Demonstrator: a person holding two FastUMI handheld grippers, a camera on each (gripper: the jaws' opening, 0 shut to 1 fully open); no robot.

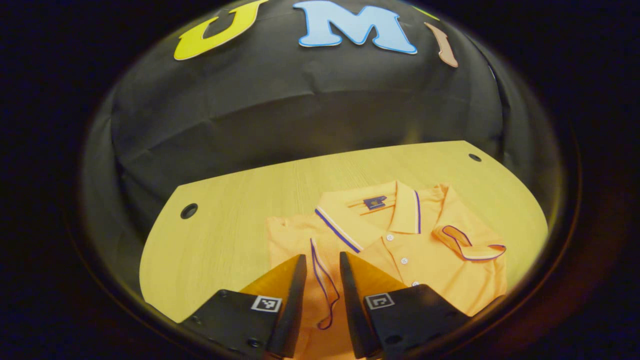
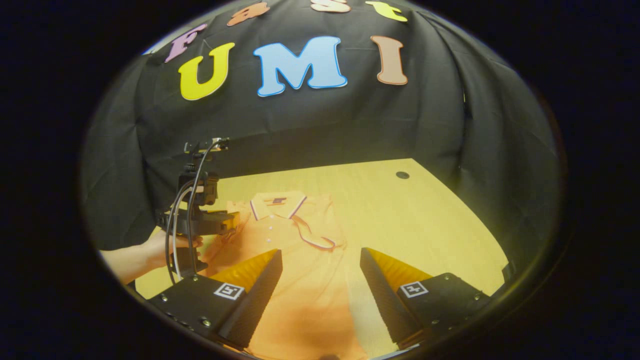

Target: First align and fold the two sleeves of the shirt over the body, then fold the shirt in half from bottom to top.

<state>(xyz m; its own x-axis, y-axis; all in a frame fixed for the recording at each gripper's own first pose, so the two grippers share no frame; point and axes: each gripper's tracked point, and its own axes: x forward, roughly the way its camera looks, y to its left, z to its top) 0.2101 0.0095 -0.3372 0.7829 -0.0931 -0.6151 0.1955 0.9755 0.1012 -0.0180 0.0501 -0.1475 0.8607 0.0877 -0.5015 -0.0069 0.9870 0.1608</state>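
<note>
**Both grippers over the shirt, neither pinching cloth**

Left gripper [image 1: 323,265]: in the left gripper view its fingers stand narrowly parted above the shirt [image 1: 400,250], framing the purple-trimmed edge of a sleeve [image 1: 320,285] that lies folded over the body. No cloth is seen pressed between the fingers. In the right gripper view this gripper [image 2: 220,220] sits at the shirt's far-left edge, held by a hand [image 2: 165,247].

Right gripper [image 2: 320,265]: fingers spread wide above the lower part of the shirt [image 2: 305,280], gripping nothing.

Shirt: orange polo, lying flat on the wooden table [image 1: 225,225], collar [image 1: 370,210] toward the booth wall, buttons up. The other sleeve [image 1: 470,245] also lies folded onto the chest.
</note>
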